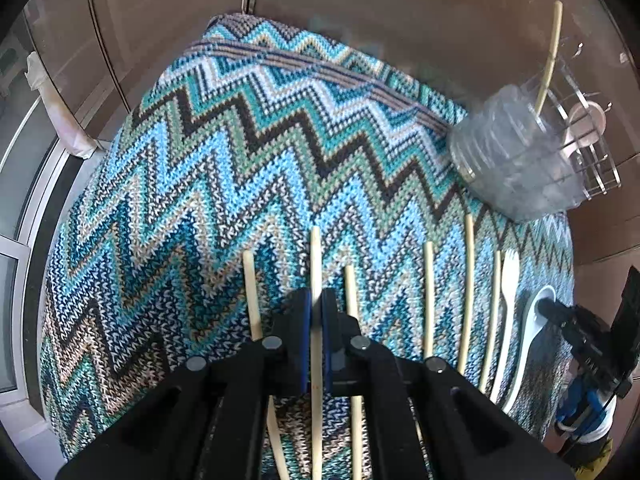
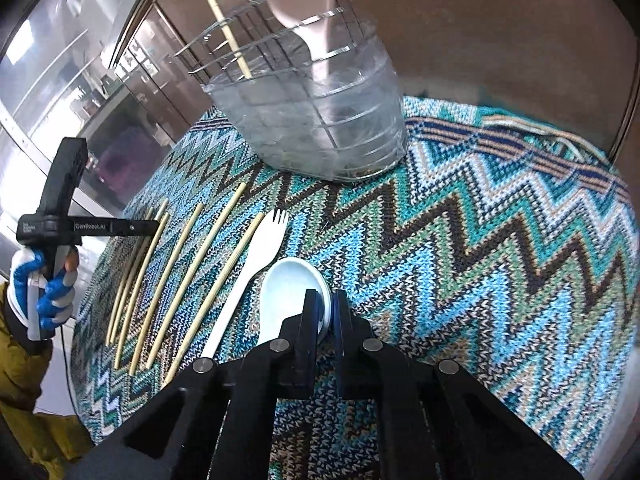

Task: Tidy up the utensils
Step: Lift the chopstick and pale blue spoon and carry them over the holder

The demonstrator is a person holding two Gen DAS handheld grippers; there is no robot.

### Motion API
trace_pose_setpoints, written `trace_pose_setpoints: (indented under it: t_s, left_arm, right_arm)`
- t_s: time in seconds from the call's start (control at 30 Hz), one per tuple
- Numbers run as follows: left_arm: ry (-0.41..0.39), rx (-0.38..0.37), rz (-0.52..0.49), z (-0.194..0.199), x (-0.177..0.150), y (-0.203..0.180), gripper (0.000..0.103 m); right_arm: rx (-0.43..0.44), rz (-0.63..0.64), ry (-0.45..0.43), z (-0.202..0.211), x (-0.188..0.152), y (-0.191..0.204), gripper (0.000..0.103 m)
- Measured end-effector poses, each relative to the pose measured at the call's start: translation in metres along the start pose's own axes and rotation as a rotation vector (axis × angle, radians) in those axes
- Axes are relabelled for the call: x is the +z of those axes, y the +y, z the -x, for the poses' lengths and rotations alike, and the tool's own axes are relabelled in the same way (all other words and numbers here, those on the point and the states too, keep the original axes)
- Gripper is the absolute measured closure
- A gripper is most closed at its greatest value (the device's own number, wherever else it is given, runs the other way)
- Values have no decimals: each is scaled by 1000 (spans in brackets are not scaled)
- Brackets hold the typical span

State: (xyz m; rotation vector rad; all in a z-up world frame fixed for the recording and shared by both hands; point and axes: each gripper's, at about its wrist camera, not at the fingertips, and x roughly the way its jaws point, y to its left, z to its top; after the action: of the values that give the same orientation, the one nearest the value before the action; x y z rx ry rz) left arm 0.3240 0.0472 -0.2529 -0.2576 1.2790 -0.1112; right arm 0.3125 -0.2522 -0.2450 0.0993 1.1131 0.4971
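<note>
Our left gripper (image 1: 316, 304) pinches a chopstick (image 1: 315, 256); our right gripper (image 2: 325, 312) clamps the white spoon (image 2: 294, 284), holder (image 2: 320, 120) at twelve o'clock.

In the left wrist view, the lower length of the chopstick (image 1: 316, 264) clamped at bottom centre is covered by the left gripper (image 1: 316, 312), and the neighbouring chopsticks are cut off by the bottom edge. The clear holder (image 1: 520, 156) at upper right is blurred; its contents cannot be made out. In the right wrist view, part of the white spoon (image 2: 290, 286) is hidden behind the right gripper (image 2: 325, 312), and the sleeve (image 2: 28, 392) is cut off at the left edge.
</note>
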Motion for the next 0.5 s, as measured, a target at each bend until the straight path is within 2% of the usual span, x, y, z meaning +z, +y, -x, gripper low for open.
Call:
trace_pose_setpoints:
  t_s: [0.23, 0.33, 0.5]
  left_arm:
    - [-160, -49, 4, 53, -14, 0, 99]
    - [-247, -87, 2, 91, -23, -2, 99]
    - [-394, -122, -35, 163, -34, -18, 99]
  right_arm:
    - [-93, 28, -91, 34, -15, 22, 97]
    - [-126, 43, -146, 58, -18, 38, 97]
    - [-196, 83, -276, 122, -14, 74, 97]
